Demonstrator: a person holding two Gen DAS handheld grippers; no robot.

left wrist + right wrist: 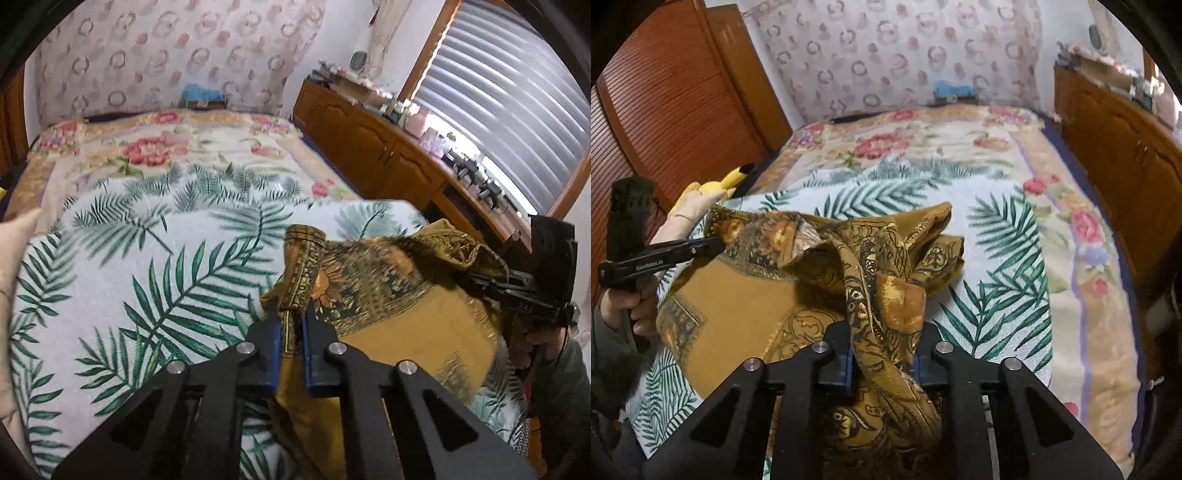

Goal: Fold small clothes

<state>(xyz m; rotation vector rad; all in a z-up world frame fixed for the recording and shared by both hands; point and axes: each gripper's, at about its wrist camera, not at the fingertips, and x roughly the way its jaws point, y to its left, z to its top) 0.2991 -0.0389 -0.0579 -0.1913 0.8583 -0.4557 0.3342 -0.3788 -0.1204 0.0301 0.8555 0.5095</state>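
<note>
A mustard-gold patterned garment (413, 310) lies bunched on the palm-leaf sheet (147, 266) of the bed. My left gripper (293, 325) is shut on a dark patterned edge of the garment at its left side. My right gripper (884, 350) is shut on a thick fold of the same garment (746, 306), which drapes over its fingers. The right gripper also shows in the left wrist view (480, 280) at the garment's far right corner. The left gripper shows in the right wrist view (713, 246) at the garment's left corner.
A floral blanket (923, 140) covers the far half of the bed. A wooden cabinet (380, 147) with small items on top runs along the right side under a shuttered window. A yellow plush toy (716, 184) and a wooden slatted door (665, 110) are at the left.
</note>
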